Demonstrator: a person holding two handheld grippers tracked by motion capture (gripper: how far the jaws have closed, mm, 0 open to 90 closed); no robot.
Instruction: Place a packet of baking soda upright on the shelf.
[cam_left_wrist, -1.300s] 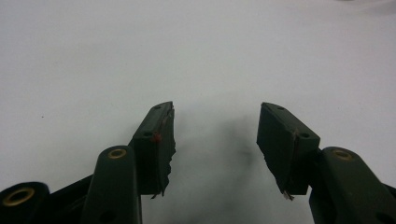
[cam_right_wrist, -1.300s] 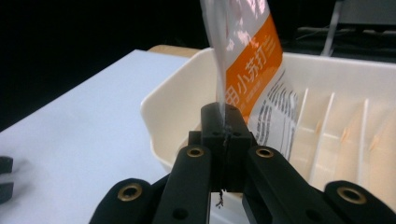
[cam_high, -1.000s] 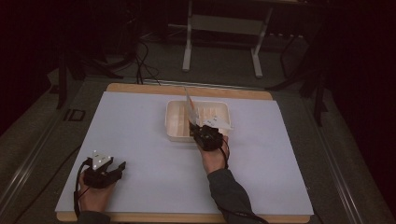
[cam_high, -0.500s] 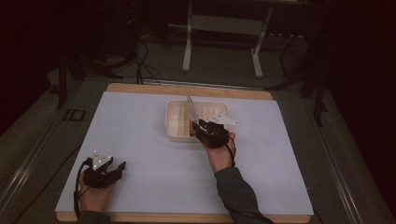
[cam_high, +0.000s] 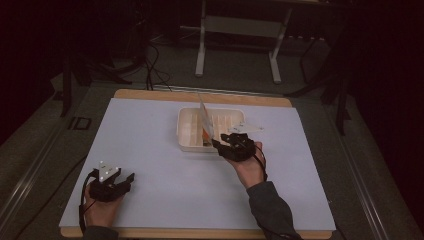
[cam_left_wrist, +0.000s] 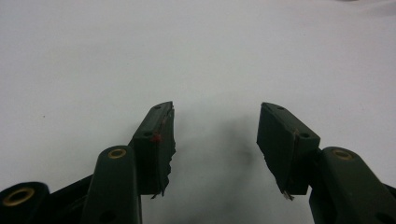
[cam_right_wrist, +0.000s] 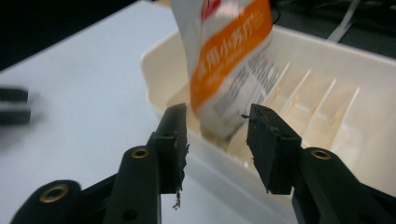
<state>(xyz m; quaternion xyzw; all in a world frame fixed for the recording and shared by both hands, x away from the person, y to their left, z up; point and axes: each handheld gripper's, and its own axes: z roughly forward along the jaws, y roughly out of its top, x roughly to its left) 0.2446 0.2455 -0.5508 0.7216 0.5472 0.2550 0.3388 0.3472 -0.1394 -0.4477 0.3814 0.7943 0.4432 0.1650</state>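
Note:
A white and orange packet (cam_high: 205, 119) stands tilted in a slot at the front of the cream ribbed tray (cam_high: 189, 131), mid-table. My right gripper (cam_high: 218, 144) is at the tray's front right corner, just short of the packet. In the right gripper view its jaws (cam_right_wrist: 215, 126) are open, and the packet (cam_right_wrist: 229, 60) rises just beyond them out of the tray (cam_right_wrist: 327, 65), not pinched. My left gripper (cam_high: 128, 178) rests near the front left of the table. In its own view that gripper (cam_left_wrist: 215, 126) is open over bare white surface.
A white mat (cam_high: 150, 150) covers the wooden table top (cam_high: 150, 93). A metal stand (cam_high: 240, 30) and cables lie on the dark floor beyond the far edge. The tray's other slots (cam_right_wrist: 303, 98) look empty.
My right hand has drifted slightly to the right and back from the tray. The packet stays standing in its slot. The left gripper has not moved.

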